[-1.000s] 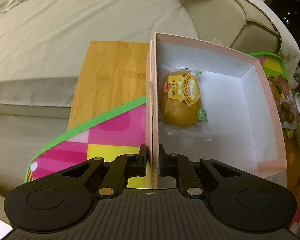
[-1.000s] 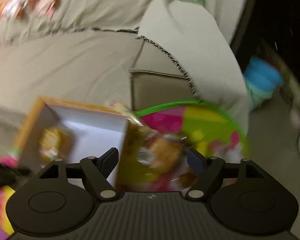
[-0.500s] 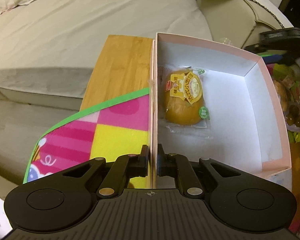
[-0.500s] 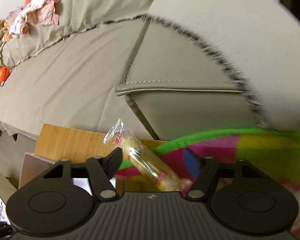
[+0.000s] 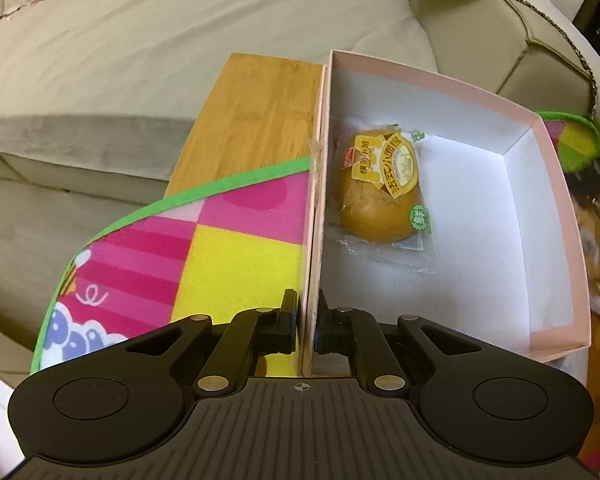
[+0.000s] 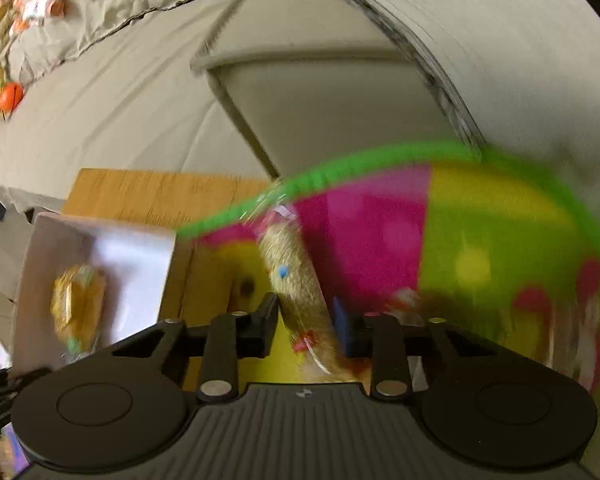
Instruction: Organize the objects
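Your right hand-held gripper (image 6: 305, 320) has just closed on the snack packet (image 6: 296, 280), long axis pointing away; the box (image 6: 100, 240) lies left, its wall pinched by your left hand-held gripper (image 5: 305, 316).

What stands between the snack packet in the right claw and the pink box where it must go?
Nothing visible does. The snack packet is beside the pink box, whose open floor is free next to the wrapped bun.

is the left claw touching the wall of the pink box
Touching. The left wrist view shows the left claw shut on the pink box wall, pads against both faces.
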